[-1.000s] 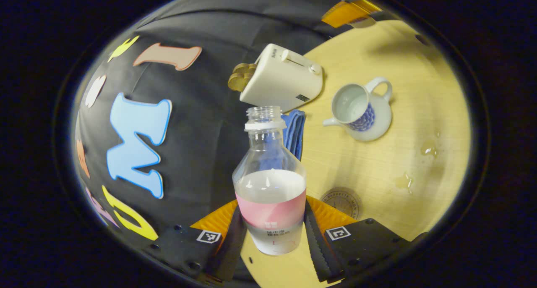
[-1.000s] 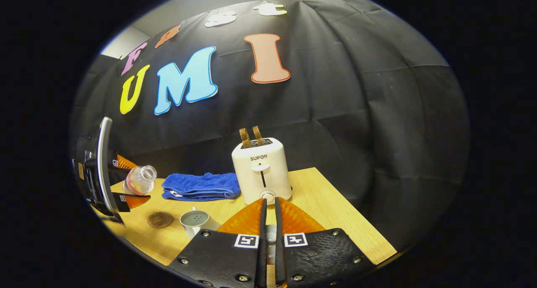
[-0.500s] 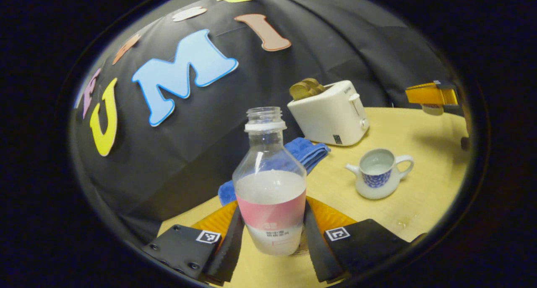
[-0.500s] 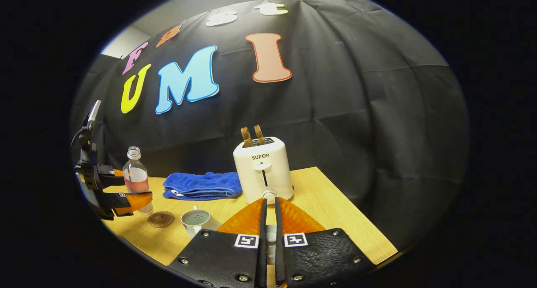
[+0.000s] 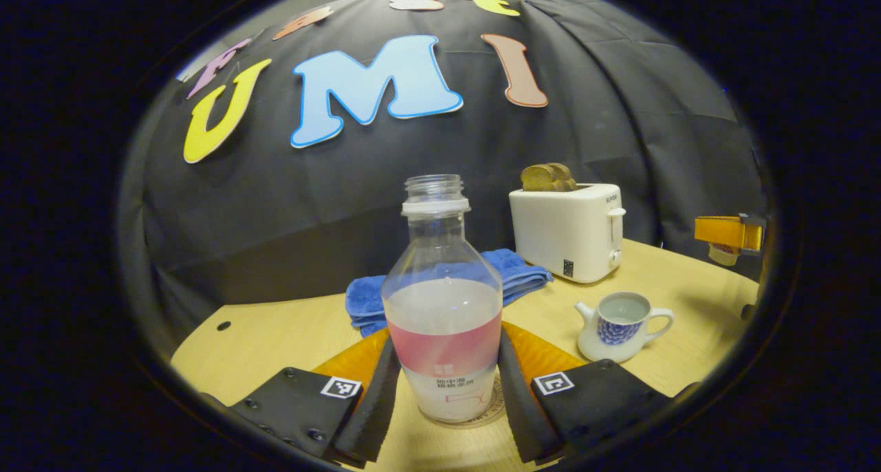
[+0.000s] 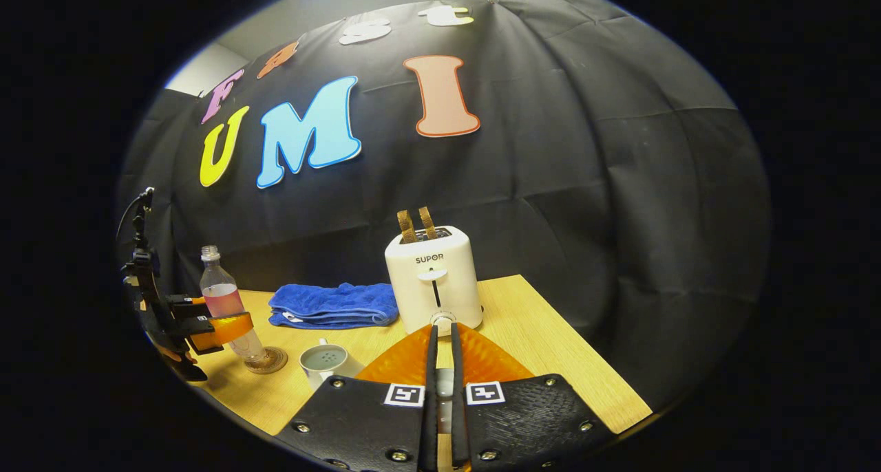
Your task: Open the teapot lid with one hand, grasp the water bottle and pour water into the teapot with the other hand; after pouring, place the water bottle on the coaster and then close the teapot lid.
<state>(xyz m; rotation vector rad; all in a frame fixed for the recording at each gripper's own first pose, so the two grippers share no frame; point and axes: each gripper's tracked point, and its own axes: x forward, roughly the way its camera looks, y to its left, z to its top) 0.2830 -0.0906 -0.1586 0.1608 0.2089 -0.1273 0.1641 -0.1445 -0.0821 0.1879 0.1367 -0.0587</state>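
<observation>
A clear water bottle point(image 5: 440, 300), uncapped, pink-labelled and part full, stands upright with its base on the round coaster point(image 5: 490, 411). My left gripper point(image 5: 446, 351) is shut on its lower body. To the right sits the white-and-blue teapot point(image 5: 619, 324), lid off, with water inside. In the right gripper view the bottle point(image 6: 221, 300) rests on the coaster point(image 6: 270, 360), with the left gripper point(image 6: 213, 324) around it and the teapot point(image 6: 322, 362) beside it. My right gripper point(image 6: 443, 331) is shut on the small teapot lid point(image 6: 444, 384), held above the table's right side.
A white toaster point(image 5: 568, 231) with toast in it stands at the back of the wooden table point(image 5: 275, 334). A folded blue towel point(image 5: 513, 276) lies behind the bottle. In the right gripper view the toaster point(image 6: 433, 286) is straight ahead, the towel point(image 6: 334, 305) to its left.
The left gripper has swung the bottle from tilted back to upright and lowered it onto the coaster. The right gripper has stayed still with the lid.
</observation>
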